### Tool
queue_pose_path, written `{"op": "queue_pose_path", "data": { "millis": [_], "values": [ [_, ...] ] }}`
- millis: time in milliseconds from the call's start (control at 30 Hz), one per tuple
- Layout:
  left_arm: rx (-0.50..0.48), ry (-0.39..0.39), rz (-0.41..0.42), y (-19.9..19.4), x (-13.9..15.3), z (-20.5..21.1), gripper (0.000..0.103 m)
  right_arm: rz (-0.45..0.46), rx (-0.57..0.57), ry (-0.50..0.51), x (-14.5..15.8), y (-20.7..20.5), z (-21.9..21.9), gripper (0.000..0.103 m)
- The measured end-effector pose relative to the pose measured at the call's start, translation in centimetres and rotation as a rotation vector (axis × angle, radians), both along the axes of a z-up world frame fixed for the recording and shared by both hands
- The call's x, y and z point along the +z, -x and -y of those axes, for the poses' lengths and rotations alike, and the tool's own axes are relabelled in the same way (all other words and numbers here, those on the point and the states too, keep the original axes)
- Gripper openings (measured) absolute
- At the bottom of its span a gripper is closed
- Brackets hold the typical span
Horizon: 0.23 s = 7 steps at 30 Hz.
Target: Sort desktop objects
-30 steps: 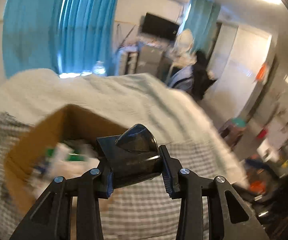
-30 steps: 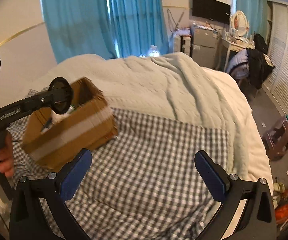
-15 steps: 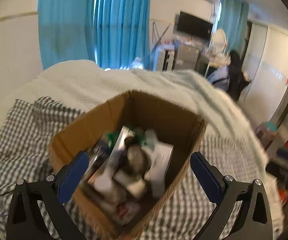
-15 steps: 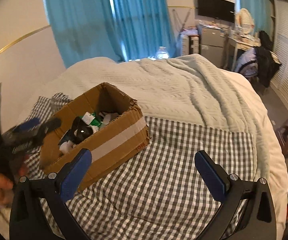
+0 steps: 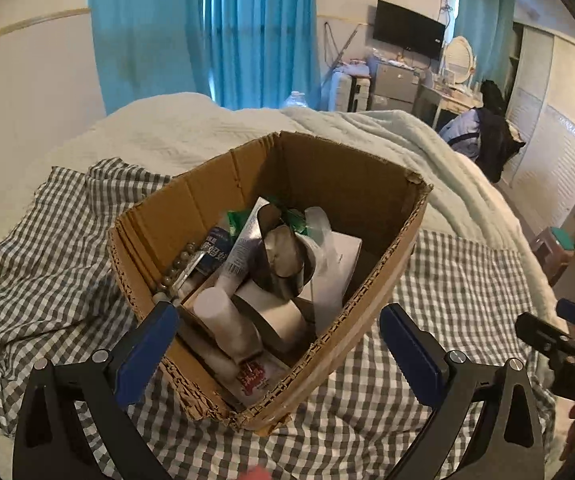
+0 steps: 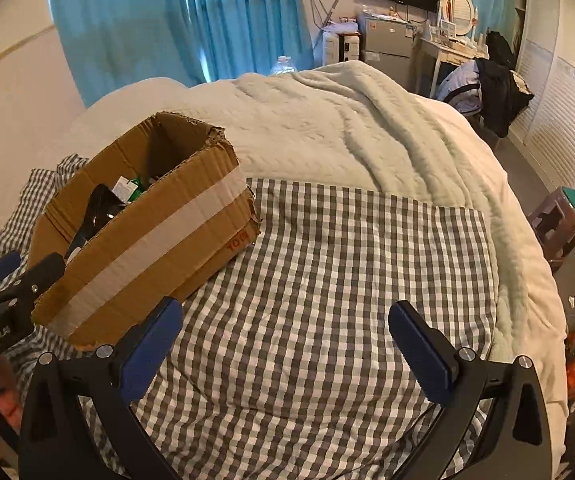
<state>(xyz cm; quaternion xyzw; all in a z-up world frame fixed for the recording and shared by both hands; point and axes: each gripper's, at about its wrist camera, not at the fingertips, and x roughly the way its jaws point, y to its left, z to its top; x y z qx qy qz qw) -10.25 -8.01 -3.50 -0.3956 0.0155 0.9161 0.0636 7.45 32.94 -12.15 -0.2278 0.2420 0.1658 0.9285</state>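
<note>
The left gripper [image 5: 277,338] hangs spread and empty over the cardboard box [image 5: 191,204]; the right gripper [image 6: 285,338] is spread over bare checked cloth [image 6: 347,248]. The box, near left, looks light, soft-walled; its rim should pinch best.

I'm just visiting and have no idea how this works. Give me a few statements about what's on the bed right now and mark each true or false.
1. The cardboard box holds several items. True.
2. The left gripper is clamped on a black object. False: it is open with nothing between its fingers; the black object lies in the box.
3. The box sits on a checked cloth. True.
4. The right gripper is holding the box. False: it is open over the checked cloth, beside the box.
5. A pale tape strip runs along the box's outer side. True.
</note>
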Motion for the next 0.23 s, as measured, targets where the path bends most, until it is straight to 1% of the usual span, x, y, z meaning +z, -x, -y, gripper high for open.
{"op": "queue_pose_path", "data": {
  "millis": [67,133,233],
  "values": [
    [-0.014,-0.003,0.014,0.1,-0.3,-0.3,0.103,-0.004,0.004,0.006,0.0,0.0,0.3,0.103],
    [0.006,0.012,-0.028,-0.5,0.0,-0.7,0.103,-0.011,0.009,0.014,0.0,0.0,0.4,0.103],
    [-0.036,0.017,-0.06,-1.1,0.7,-1.8,0.103,-0.011,0.008,0.01,0.1,0.1,1.0,0.103]
  ]
}}
